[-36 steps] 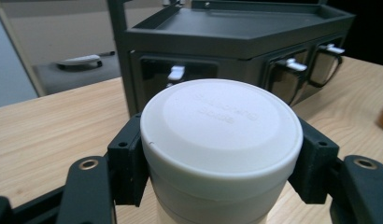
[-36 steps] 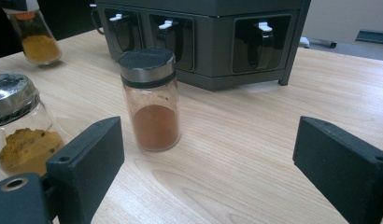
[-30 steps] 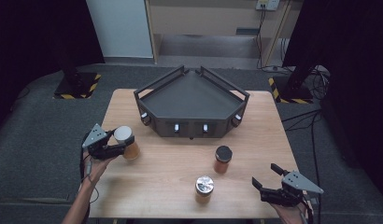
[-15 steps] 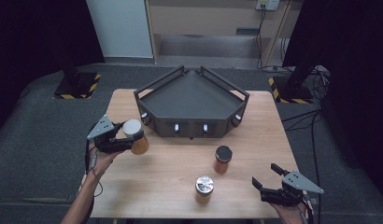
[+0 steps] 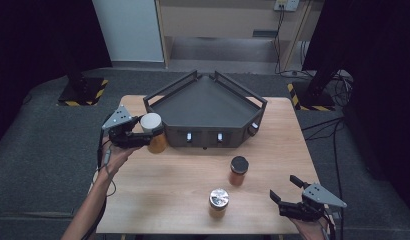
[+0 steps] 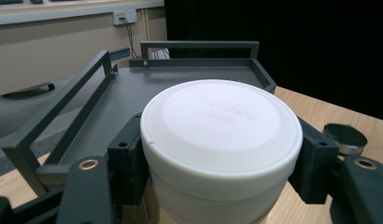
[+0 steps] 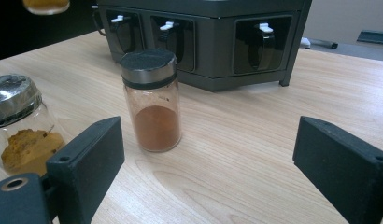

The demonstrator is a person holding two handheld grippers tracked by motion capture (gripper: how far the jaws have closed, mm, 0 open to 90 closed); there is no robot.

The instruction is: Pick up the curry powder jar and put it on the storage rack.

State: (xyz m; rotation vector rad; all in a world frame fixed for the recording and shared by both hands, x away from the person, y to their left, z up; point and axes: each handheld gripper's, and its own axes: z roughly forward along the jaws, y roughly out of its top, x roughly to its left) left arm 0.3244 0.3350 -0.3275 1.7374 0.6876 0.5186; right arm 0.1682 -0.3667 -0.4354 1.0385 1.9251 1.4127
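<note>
Gripping the white-lidded jar in its clenched left gripper beside the dark rack, the person has loaded nothing yet, while two more jars wait on the table near the released right gripper.

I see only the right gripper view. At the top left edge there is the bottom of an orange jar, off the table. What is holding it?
Observer: The left gripper is shut on that white-lid jar, beside the left corner of the dark tray rack.
Operator: Is the top of the rack free?
Observer: Yes, the left gripper view shows its flat grey top bare.
Operator: And my gripper, is it near the jars?
Observer: The right gripper is open at the table's near right corner, apart from the black-lid jar and the silver-lid jar.
</note>
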